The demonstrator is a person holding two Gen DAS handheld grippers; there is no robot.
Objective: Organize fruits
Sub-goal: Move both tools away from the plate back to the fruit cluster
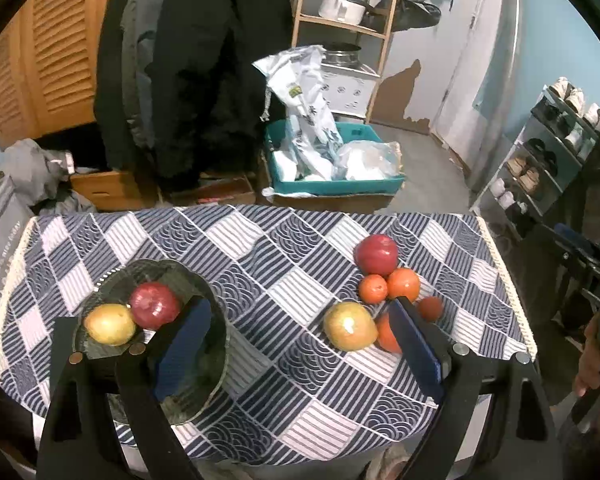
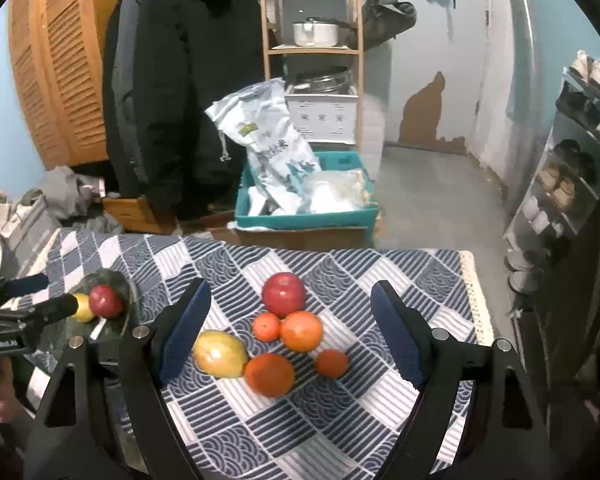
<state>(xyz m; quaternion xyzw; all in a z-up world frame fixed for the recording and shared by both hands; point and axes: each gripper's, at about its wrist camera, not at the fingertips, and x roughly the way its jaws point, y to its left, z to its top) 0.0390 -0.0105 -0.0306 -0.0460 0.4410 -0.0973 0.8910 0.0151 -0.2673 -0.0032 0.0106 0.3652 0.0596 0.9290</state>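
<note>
Lying between the wide right tongs [image 2: 290,334], loose fruit [image 2: 269,374], untouched

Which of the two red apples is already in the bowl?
The red apple beside the yellow fruit in the dark bowl; the other sits on the tablecloth.

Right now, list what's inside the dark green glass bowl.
The dark green glass bowl holds a red apple and a yellow apple, side by side. The open left claw covers part of the bowl's near side, so anything there stays unseen.
</note>
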